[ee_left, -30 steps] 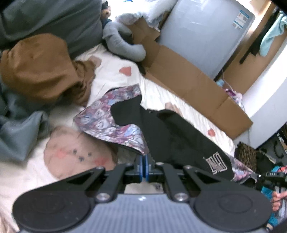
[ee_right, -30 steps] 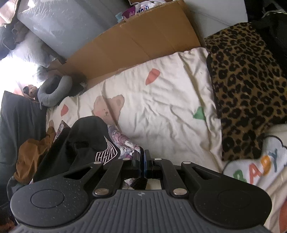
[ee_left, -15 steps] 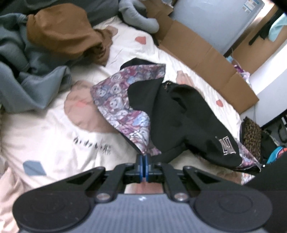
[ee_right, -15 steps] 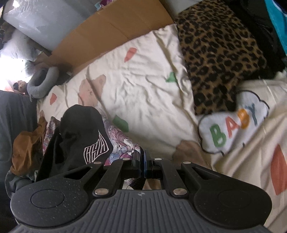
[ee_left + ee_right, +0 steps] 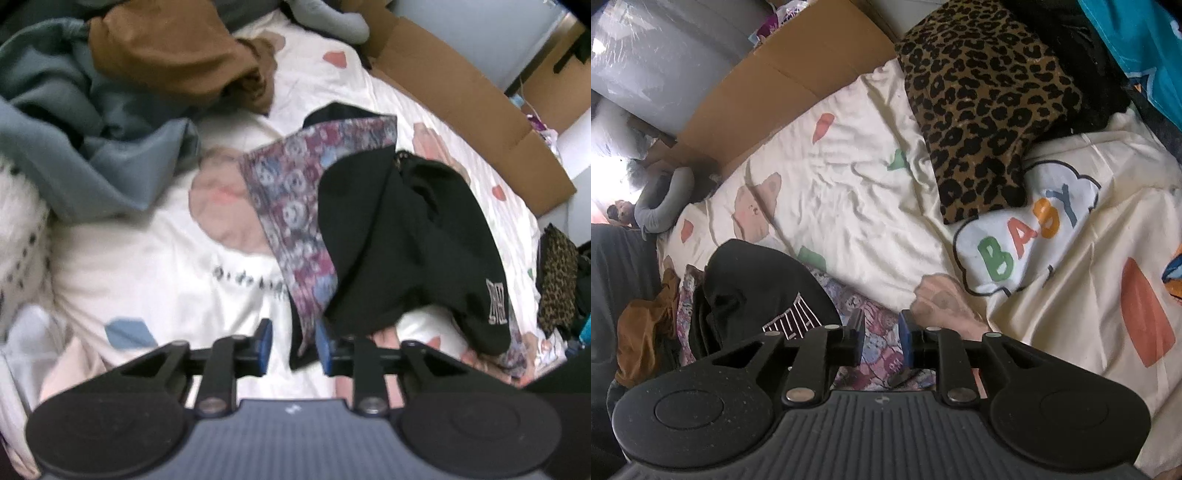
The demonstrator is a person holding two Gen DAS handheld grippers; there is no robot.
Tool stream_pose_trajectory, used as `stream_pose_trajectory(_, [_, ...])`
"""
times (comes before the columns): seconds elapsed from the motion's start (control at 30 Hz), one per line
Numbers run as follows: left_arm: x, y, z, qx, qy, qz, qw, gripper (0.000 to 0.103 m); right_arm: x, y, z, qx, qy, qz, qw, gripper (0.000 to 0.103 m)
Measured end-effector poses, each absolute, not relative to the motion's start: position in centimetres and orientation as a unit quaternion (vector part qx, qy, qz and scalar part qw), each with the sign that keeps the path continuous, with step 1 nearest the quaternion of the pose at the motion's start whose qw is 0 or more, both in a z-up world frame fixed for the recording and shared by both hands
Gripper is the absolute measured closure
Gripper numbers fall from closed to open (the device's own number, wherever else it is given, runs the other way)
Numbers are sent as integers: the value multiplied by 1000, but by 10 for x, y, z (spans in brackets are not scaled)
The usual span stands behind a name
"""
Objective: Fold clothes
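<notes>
A black garment [image 5: 406, 240] with a purple patterned lining [image 5: 299, 199] and a white logo [image 5: 496, 301] lies crumpled on the cream printed bedsheet [image 5: 155, 266]. My left gripper [image 5: 291, 345] is opening; a hem of the garment hangs between its blue pads, which stand apart from it. In the right wrist view the same black garment [image 5: 757, 284] shows its patterned lining [image 5: 871, 325] under my right gripper [image 5: 881, 338]. That gripper's jaws are opening too, with the lining lying loose between them.
A brown garment [image 5: 173, 55] and grey-blue clothes [image 5: 74, 140] are heaped at the back left. Flattened cardboard [image 5: 461, 103] lines the bed's far side. A leopard-print cloth [image 5: 990, 103] and a grey neck pillow [image 5: 663, 206] lie on the bedsheet [image 5: 849, 192].
Both grippers held the garment shut and carried it down onto the bed; now both have opened and the fabric has slipped loose between the pads.
</notes>
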State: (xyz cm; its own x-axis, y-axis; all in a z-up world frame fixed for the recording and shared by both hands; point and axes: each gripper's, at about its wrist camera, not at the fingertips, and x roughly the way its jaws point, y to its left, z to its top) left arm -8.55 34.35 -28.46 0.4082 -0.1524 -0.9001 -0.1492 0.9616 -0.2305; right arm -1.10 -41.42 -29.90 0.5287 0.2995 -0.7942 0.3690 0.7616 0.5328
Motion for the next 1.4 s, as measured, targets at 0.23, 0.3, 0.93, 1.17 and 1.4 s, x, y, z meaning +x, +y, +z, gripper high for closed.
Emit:
stream_pose_trajectory(0.23, [-52,339,-280,-124,530,-1,839,62,5,-412,-294,346,468,-15,813,75])
stream_pose_trajectory(0.3, [-42,338,-279,-122,526,-4,841,62,10,-410,-293,344,464,-13,816,75])
stream_pose_trajectory(0.93, [54,291,-315,-100,513,-49,851,58,67,-383,-317,343,458,17,820,75])
stream_pose_trajectory(1.17, [89,276,-330,-92,505,-56,857,58,95,-368,-333,325,469,39,820,75])
stream_pose_trajectory(1.4, [138,247,-330,-85,482,-73,869,57,135,-350,-340,298,474,70,826,75])
